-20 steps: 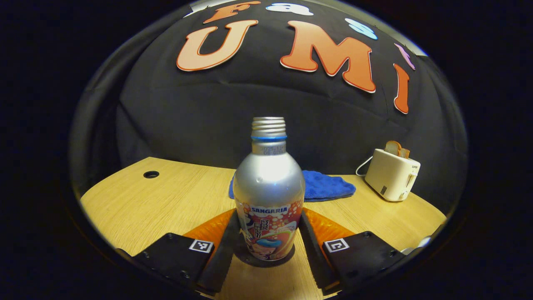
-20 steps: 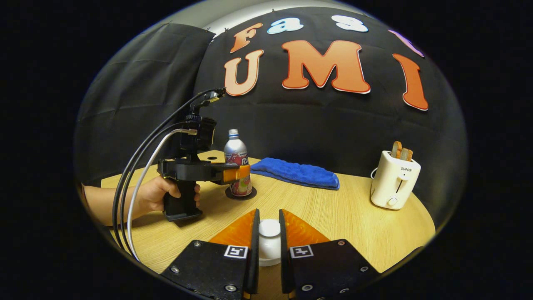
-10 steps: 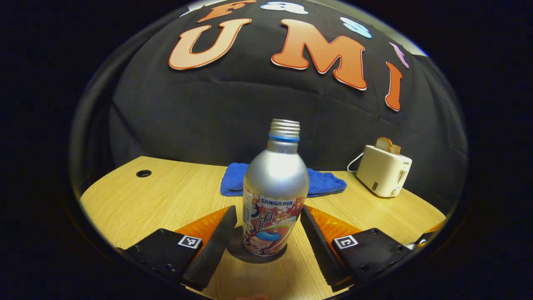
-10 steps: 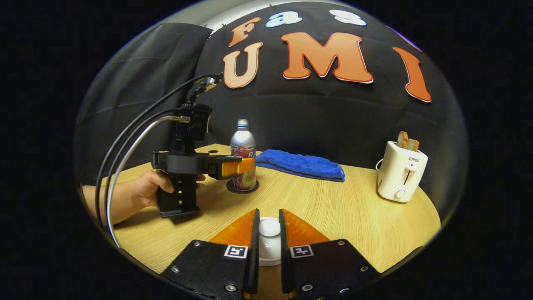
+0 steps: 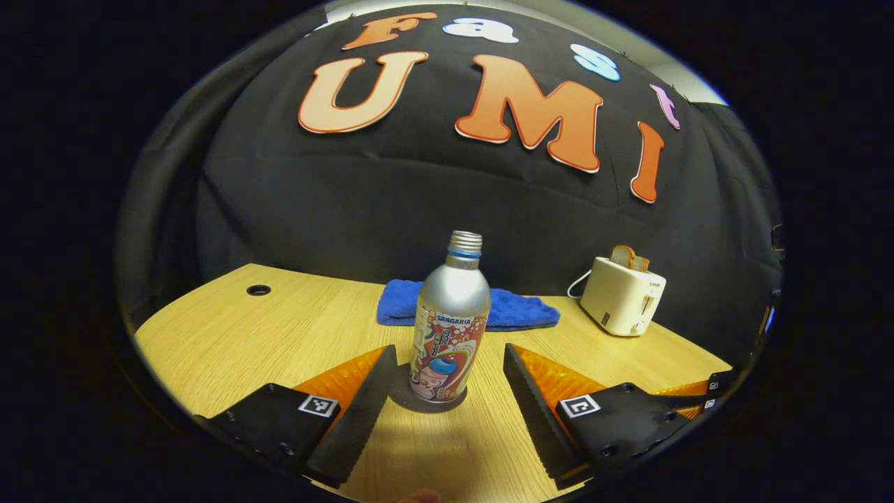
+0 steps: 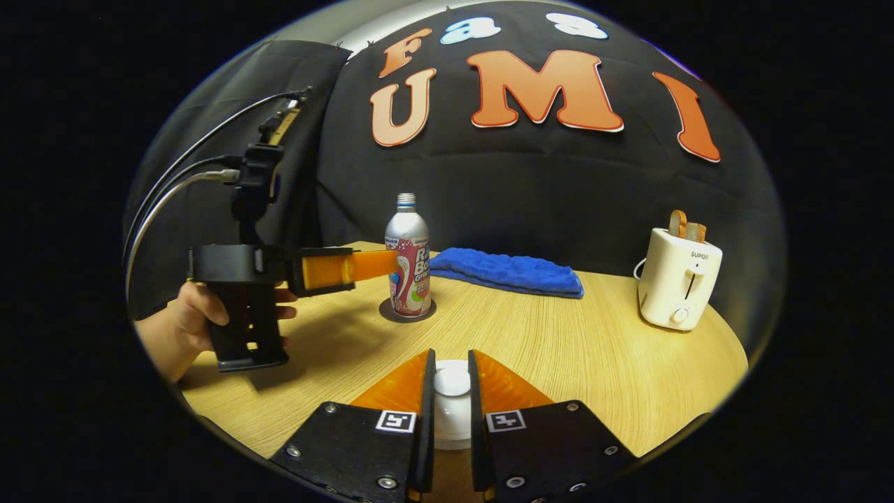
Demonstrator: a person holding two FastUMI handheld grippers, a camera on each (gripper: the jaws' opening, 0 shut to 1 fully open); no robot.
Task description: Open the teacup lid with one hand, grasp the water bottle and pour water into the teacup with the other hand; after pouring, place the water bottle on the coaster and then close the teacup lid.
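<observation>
Silver water bottle (image 5: 451, 313) with red pictorial label; dark coaster (image 5: 401, 395); blue cloth (image 5: 520, 312); cream toaster (image 5: 621, 296); light woodgrain counter (image 5: 279, 328).

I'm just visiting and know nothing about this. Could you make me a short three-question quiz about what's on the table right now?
1. True or false: the water bottle stands on the coaster.
2. What does the right tool grip? A) toaster B) teacup lid C) blue cloth
3. Fill in: the left tool is ___, touching nothing.

Key: 1 true. 2 B, the teacup lid. 3 open.
</observation>
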